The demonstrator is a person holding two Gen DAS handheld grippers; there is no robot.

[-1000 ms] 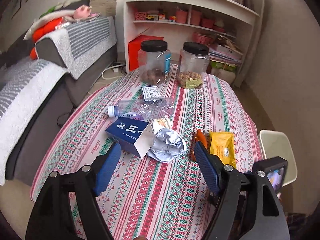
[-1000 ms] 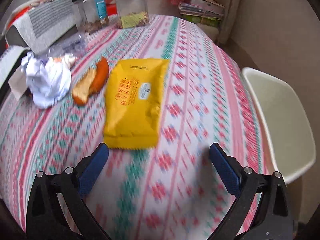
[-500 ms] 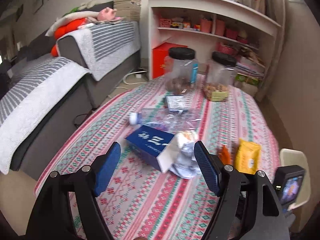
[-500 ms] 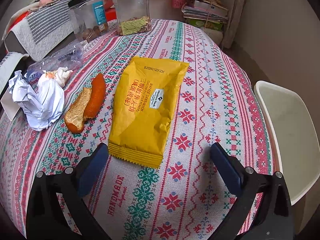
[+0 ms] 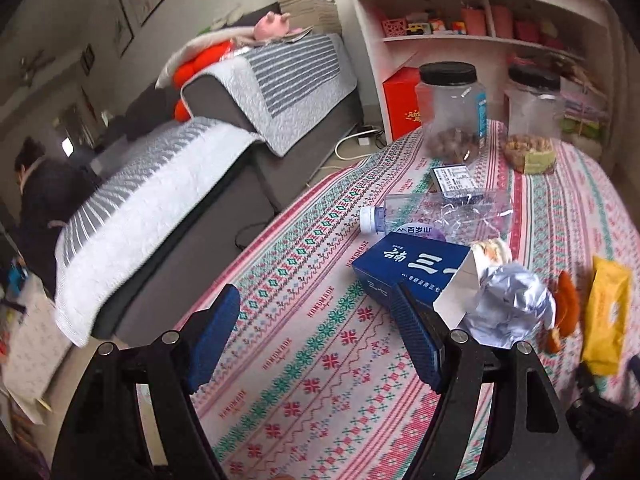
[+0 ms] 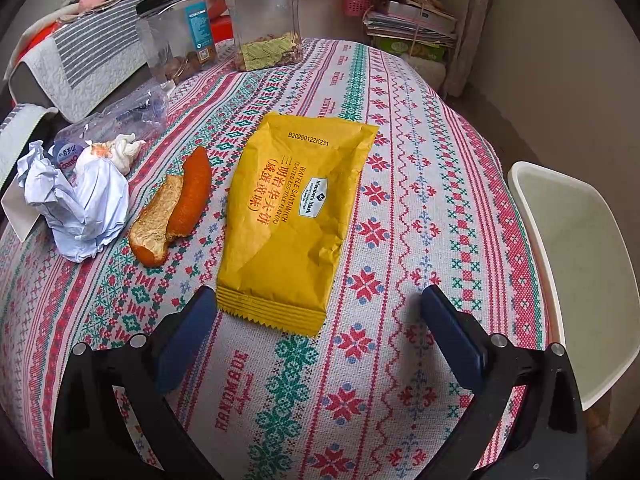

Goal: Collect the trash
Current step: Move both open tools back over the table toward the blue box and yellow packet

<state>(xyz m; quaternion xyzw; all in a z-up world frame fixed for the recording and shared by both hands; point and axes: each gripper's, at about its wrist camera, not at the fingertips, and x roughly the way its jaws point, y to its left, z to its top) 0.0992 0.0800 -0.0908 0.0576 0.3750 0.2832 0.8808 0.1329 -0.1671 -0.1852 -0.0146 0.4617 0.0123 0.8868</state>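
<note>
Right wrist view: your right gripper [image 6: 316, 336] hangs spread and empty over the tablecloth [image 6: 420, 160].
Yellow wrapper [image 6: 296, 216]: flat, its crimped end just ahead between the fingers, long axis running away from you.
Left gripper [image 5: 316, 340]: also spread, holding nothing, farther off beside the blue box [image 5: 412, 268].

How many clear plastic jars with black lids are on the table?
2, both at the table's far end: one clear black-lidded jar of brown nuts on the left, another to its right.
</note>
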